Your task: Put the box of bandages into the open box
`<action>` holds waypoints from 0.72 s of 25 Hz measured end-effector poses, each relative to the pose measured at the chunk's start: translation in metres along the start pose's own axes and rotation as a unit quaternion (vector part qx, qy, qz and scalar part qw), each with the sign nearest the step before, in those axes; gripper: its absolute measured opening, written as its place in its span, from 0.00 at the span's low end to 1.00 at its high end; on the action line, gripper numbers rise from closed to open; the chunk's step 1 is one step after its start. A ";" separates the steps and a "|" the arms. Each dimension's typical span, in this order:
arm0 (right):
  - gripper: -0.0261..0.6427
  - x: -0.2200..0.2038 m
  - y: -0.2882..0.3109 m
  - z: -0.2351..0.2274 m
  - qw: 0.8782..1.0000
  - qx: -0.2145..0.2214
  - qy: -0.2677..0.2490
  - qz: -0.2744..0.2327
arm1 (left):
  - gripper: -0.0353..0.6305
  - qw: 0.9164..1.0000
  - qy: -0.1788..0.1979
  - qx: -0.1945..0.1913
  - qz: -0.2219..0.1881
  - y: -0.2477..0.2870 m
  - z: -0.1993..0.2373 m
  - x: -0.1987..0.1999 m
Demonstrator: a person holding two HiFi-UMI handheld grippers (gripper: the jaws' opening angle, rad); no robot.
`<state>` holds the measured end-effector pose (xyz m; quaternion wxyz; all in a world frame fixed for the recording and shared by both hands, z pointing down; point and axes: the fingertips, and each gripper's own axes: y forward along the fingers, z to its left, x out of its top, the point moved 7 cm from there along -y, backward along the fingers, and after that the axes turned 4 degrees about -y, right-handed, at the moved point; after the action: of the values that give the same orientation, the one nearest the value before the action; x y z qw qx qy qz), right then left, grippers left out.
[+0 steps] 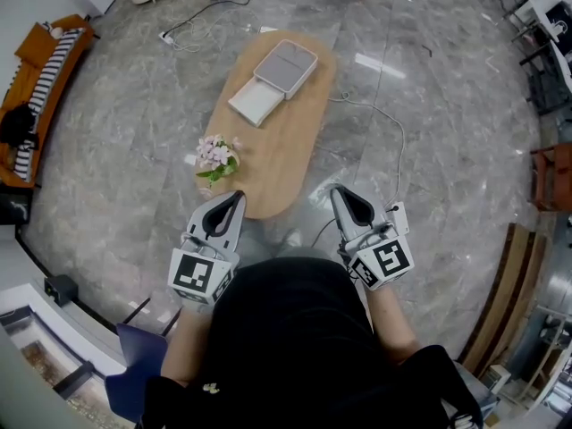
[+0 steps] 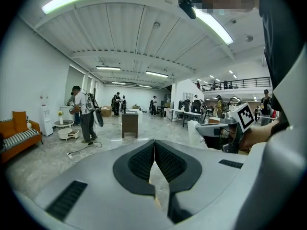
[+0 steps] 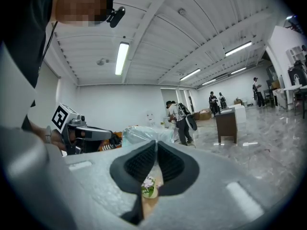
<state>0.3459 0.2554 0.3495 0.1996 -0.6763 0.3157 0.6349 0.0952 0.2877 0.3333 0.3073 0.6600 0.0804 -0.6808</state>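
On the oval wooden table (image 1: 277, 150) a pale grey square box (image 1: 286, 67) lies open at the far end. A flat white box (image 1: 255, 103) touches its near-left side. Whether that is the bandage box or a lid I cannot tell. Both grippers are held close to the person's body, short of the table's near end. My left gripper (image 1: 234, 197) (image 2: 154, 143) points up and forward, jaws shut and empty. My right gripper (image 1: 338, 192) (image 3: 156, 143) is also shut with nothing held. Each gripper view shows the other gripper beside it.
A small pot of pink flowers (image 1: 217, 156) stands on the table's near-left part and shows through the right jaws' gap (image 3: 148, 186). A white cable (image 1: 393, 141) runs over the marble floor. An orange sofa (image 1: 36, 88) is at far left. Several people stand in the hall.
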 end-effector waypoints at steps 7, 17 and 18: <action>0.05 0.005 0.032 -0.007 1.000 -0.008 -0.001 0.011 | 0.07 1.000 -0.011 -0.015 0.002 0.021 0.035 0.005; 0.05 0.013 0.105 0.000 0.999 -0.021 -0.004 0.036 | 0.07 0.999 -0.021 -0.042 -0.005 0.045 0.111 0.019; 0.05 0.014 0.114 0.001 0.999 -0.023 -0.005 0.038 | 0.07 0.999 -0.022 -0.045 -0.006 0.047 0.120 0.021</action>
<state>0.2680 0.1717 0.3503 0.1614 -0.6647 0.3256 0.6528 0.0195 0.1815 0.3413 0.3345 0.6299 0.1080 -0.6926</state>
